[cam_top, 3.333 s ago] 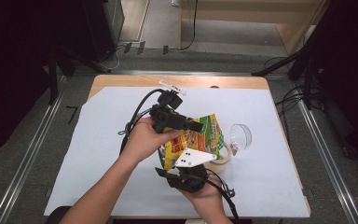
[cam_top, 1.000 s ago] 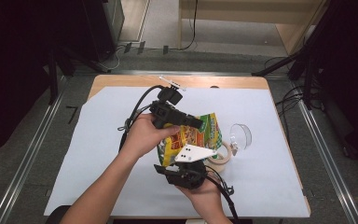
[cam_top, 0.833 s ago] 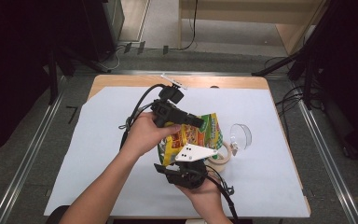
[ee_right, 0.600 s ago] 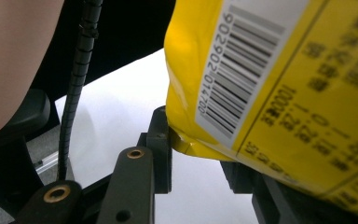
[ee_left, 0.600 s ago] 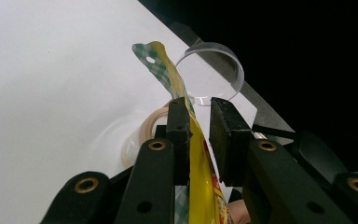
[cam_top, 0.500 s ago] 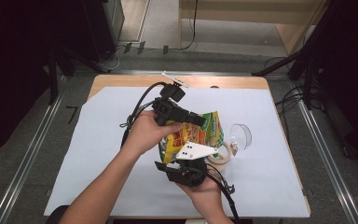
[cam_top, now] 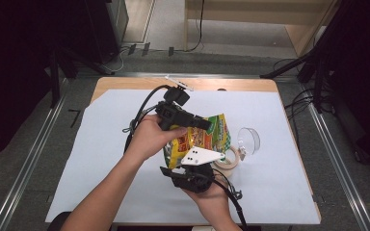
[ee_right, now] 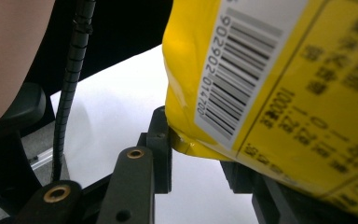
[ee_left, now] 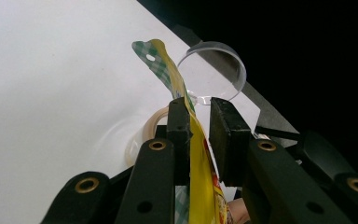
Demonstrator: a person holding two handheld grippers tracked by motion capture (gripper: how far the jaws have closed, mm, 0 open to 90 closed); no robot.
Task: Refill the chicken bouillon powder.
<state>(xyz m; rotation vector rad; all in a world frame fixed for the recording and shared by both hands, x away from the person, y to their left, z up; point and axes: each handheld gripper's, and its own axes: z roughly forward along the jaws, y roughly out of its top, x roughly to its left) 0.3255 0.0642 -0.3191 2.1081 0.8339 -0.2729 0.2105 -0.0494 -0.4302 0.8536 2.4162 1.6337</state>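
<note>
Snack bag (cam_top: pixel 203 139), 1, between 2 claws: left claw (ee_left: pixel 199 126) and right claw (ee_right: pixel 193 154) both pinching it.

The snack bag (cam_top: pixel 200 139) is bright yellow with red and green print, a green-and-white checked top edge (ee_left: pixel 156 63) and a white barcode panel with black bars (ee_right: pixel 242 65). Both grippers are black; the right gripper (cam_top: pixel 192 175) carries a white plate. The tape roll (cam_top: pixel 227 159) is beige, the cup (cam_top: pixel 248 140) clear, the tabletop (cam_top: pixel 101 144) white.

Snack bag (cam_top: pixel 200 139) on table (cam_top: pixel 101 159) — tape roll (cam_top: pixel 227 158), cup (cam_top: pixel 249 140) right.
</note>
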